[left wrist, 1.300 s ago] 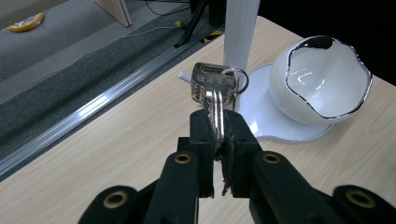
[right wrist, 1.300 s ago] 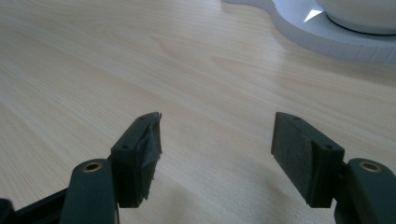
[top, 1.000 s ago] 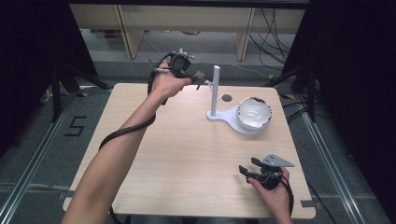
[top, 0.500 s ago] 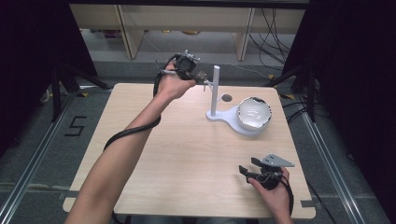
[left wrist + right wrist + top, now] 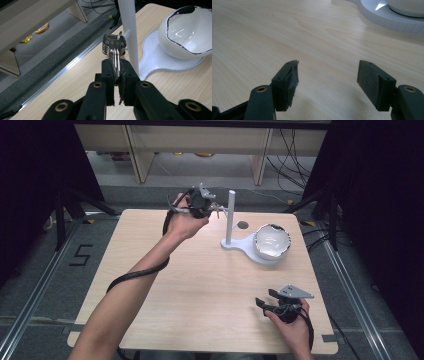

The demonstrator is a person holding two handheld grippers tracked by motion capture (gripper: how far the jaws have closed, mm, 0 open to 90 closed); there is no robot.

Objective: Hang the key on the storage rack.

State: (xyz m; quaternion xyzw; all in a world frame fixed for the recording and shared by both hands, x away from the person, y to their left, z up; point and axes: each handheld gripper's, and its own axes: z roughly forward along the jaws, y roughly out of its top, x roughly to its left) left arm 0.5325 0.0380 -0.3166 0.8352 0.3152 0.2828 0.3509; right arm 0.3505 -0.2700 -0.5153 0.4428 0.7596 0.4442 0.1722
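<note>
My left gripper [image 5: 116,71] is shut on a bunch of silver keys [image 5: 114,48], gripping the blades with the heads and ring pointing up. The ring sits against a small peg on the white post [image 5: 128,32] of a white stand; whether it hangs on the peg I cannot tell. In the high view the left gripper [image 5: 216,208] is raised beside the post [image 5: 230,215] at the far side of the table. A white bowl [image 5: 272,241] rests on the stand's base [image 5: 245,246]. My right gripper [image 5: 263,304] lies low near the front right, jaws open over bare wood [image 5: 328,82].
The light wooden table [image 5: 200,285] has a dark round hole [image 5: 242,225] behind the stand. Beyond the far edge are a grey floor, wooden shelving legs [image 5: 137,155] and loose cables [image 5: 292,150]. Black curtains flank both sides.
My left hand has carried the keys to the right and slightly down, closing on the white post. The right hand has stayed where it was.
</note>
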